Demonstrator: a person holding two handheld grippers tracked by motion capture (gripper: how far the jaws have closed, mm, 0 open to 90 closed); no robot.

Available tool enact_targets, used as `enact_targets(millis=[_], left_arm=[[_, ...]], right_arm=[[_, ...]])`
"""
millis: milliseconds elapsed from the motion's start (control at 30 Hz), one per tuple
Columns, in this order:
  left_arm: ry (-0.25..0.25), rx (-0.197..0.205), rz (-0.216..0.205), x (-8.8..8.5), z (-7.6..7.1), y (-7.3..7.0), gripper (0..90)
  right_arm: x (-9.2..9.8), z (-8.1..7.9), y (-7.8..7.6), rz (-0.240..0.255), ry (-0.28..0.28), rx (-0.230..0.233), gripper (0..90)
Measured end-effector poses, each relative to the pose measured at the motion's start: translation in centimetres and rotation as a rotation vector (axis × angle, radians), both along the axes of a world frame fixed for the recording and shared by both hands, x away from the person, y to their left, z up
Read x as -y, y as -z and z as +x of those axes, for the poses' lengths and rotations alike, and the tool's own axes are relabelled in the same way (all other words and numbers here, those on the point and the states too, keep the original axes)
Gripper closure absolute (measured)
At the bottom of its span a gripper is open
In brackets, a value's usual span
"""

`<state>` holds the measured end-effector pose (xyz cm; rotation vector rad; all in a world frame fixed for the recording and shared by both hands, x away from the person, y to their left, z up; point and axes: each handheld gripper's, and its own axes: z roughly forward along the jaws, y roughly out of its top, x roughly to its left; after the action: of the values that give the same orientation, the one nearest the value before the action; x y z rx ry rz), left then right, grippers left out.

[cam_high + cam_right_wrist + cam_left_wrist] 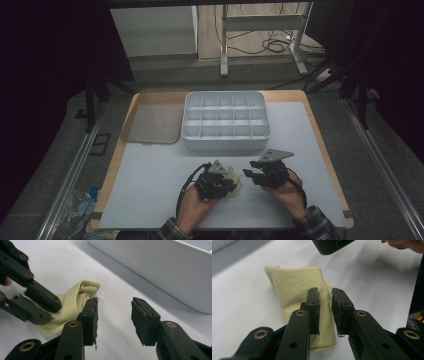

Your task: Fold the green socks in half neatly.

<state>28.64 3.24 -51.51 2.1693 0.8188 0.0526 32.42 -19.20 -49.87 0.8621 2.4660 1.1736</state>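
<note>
Forearms: two plaid-sleeved arms come in over the near edge of the tabletop (160, 165), each hand carrying a gripper.
Sock: a pale yellow folded sock (297, 287) lies flat on the white tabletop near its near edge, a little left of the middle, just in front of the left hand; in the right gripper view (75, 302) one end of it shows rolled over.
Left gripper: the left gripper (325, 307) sits over the sock with its jaws a narrow gap apart, one on each side of a raised strip of the fabric. The pads stand just clear of the cloth and do not pinch it. Whether the jaw tips rest on the sock below I cannot tell.
Left gripper seen from above: in the high view the left gripper (220, 184) covers most of the sock (234, 179), which peeks out at its right side.
Right gripper: the right gripper (114, 315) has its jaws spread wide with nothing between them, only bare tabletop. It holds nothing and stands just beside the sock, to its right, apart from it.
Right gripper seen from above: the right gripper (252, 176) points left toward the other one, the two close but not touching.
Organizer box: a white box of small compartments (226, 120) stands beyond the grippers toward the far edge, around the middle.
Lid: a grey flat lid (152, 124) lies just left of the box, at the far left corner.
</note>
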Motion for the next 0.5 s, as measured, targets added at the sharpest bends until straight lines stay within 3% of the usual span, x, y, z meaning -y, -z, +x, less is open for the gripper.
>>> enact_targets(millis=[300,500], left_arm=[[0.010,0.009,0.003,0.3,-0.2,0.6,72.5],[0.019,0.011,-0.001,0.2,-0.2,0.6,68.9]], right_arm=[[-0.2,-0.3,-0.1,0.027,-0.020,0.010,50.7],[-1.5,-0.6,0.3,0.057,-0.070,0.003,48.3]])
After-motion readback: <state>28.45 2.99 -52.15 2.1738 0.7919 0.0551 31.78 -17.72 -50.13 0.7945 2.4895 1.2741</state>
